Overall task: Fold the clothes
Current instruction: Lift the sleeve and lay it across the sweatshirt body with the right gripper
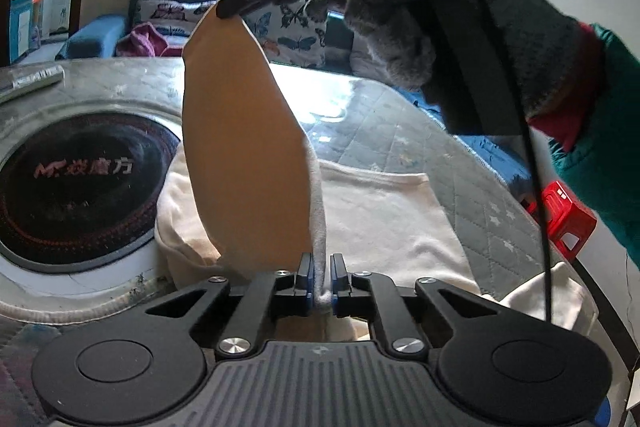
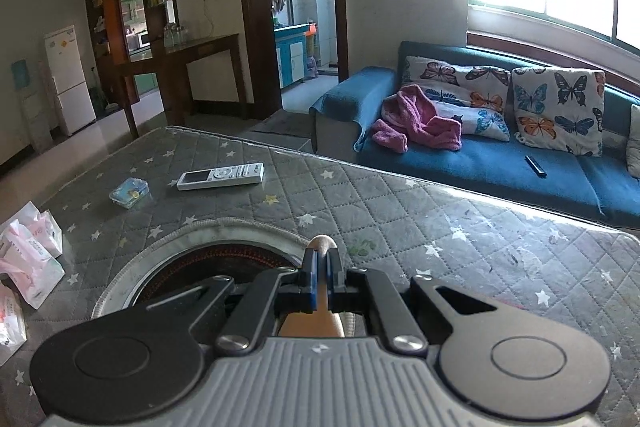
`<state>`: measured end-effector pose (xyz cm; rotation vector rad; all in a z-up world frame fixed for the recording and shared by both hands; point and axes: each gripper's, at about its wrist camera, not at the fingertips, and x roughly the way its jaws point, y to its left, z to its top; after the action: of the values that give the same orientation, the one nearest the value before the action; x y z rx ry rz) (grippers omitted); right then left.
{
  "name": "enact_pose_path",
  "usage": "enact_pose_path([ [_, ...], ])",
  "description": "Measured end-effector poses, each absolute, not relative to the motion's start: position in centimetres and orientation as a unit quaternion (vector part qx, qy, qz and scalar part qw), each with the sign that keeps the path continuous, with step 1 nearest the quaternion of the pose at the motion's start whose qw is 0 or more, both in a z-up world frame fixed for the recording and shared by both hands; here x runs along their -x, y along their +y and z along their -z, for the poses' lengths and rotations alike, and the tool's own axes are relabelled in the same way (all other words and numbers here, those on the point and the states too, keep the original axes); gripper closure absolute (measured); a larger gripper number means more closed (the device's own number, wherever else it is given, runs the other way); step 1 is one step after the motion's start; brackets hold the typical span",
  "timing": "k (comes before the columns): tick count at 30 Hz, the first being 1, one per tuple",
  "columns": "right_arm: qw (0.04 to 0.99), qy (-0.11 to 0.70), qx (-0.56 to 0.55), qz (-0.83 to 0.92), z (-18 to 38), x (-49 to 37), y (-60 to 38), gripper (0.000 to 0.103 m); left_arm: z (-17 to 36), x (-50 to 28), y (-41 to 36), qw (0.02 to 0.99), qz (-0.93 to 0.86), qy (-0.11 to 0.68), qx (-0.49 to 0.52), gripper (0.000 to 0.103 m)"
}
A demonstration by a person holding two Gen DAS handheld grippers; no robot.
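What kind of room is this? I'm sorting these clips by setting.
Most likely a home living room. A blue sofa with butterfly cushions sits under a window, a white fridge stands by the far wall, and the cream garment lies on a quilted table cover.
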<state>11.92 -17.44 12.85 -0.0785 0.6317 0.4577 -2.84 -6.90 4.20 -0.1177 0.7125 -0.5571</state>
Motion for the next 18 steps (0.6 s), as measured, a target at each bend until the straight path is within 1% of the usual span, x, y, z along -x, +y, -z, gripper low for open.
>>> enact_pose_path([
  [14, 0.925, 0.279, 0.057, -0.252, -16.1, -8.1, -13.6, 0.099, -6.9, 9.3, -3.0, 0.921, 0.239, 0.299, 0.065, 0.096],
  [18, 0.917, 0.286, 0.066, -0.271, -15.3, -7.2, -10.7, 0.099, -6.7, 11.2, -1.3, 0.925, 0.219, 0.300, 0.077, 0.096],
])
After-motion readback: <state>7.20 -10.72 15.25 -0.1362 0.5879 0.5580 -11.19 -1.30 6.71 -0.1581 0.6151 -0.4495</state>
